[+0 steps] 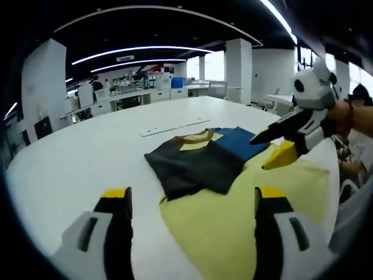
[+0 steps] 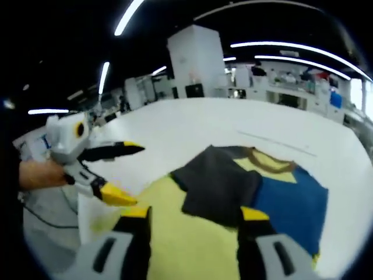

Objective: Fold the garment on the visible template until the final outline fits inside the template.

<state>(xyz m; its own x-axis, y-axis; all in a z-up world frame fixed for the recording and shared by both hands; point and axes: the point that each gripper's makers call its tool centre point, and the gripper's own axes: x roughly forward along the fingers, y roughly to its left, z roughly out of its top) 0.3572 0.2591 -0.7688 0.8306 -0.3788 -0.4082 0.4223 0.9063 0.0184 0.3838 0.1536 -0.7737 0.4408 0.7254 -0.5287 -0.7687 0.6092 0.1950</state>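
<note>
Two grippers are in my hands, and both stand with their jaws spread and nothing between them. In the left gripper view my left gripper [image 1: 189, 201] rises from the bottom with its yellow-tipped jaws wide apart, hovering above the near edge of the yellow template [image 1: 245, 210], which lies flat on the white table [image 1: 76, 157]. Just beyond the gap between those jaws lies the garment [image 1: 201, 157], a shirt partly folded: a dark grey flap is turned over on the side nearer my left jaw, a blue part shows past it, and a brown collar with a yellow patch sits at the far end. The garment rests half on the template and half over its far edge onto the table. My right gripper [image 1: 271, 151] comes in from the right of that view, held by my hand [image 1: 352, 119], its jaws parted and hanging above the template close to the blue part of the shirt, not touching it.

In the right gripper view my right gripper [image 2: 195, 219] has its jaws wide over the template [image 2: 175, 233], with the garment [image 2: 233, 181] just ahead; the dark flap reaches to about the right jaw's tip. My left gripper [image 2: 119, 172] shows at the left, open, above the template's edge. A thin white strip [image 1: 175, 126] lies on the table beyond the shirt. Desks and pillars stand far behind.
</note>
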